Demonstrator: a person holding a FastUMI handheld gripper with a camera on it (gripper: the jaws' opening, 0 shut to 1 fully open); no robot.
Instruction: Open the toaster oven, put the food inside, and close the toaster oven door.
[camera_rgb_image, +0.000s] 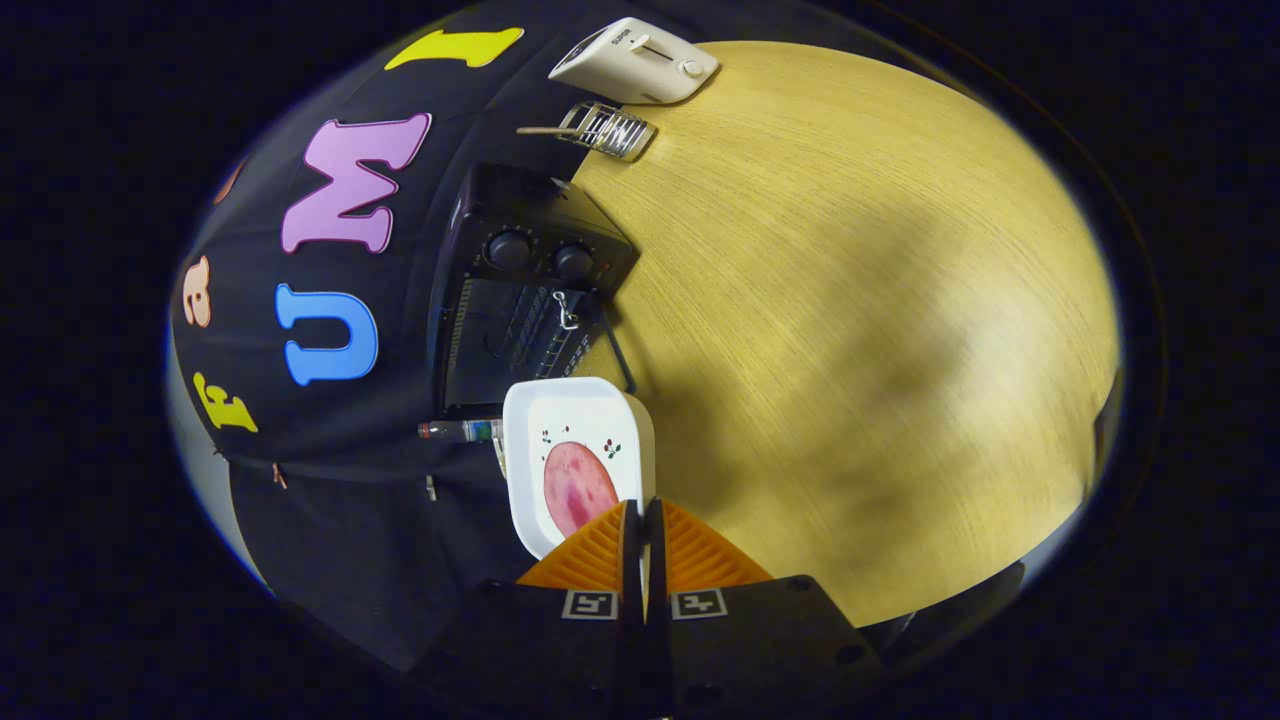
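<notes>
The tongs (642, 512) are rolled strongly sideways, so the surface (860, 330) looks tipped on end, and their fingers press together on the near rim of the dish (578, 420), pinching it. The food (577, 487), a pink slice, lies in the dish just ahead of the fingertips. Beyond the dish stands the oven (520, 290), with a rack (608, 128) and a toaster (634, 62) farther off.

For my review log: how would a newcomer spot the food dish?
On the wooden table, find the black toaster oven. Beside it, held by the shut gripper, is a white square dish carrying a pink meat slice, the sole dish with food.
</notes>
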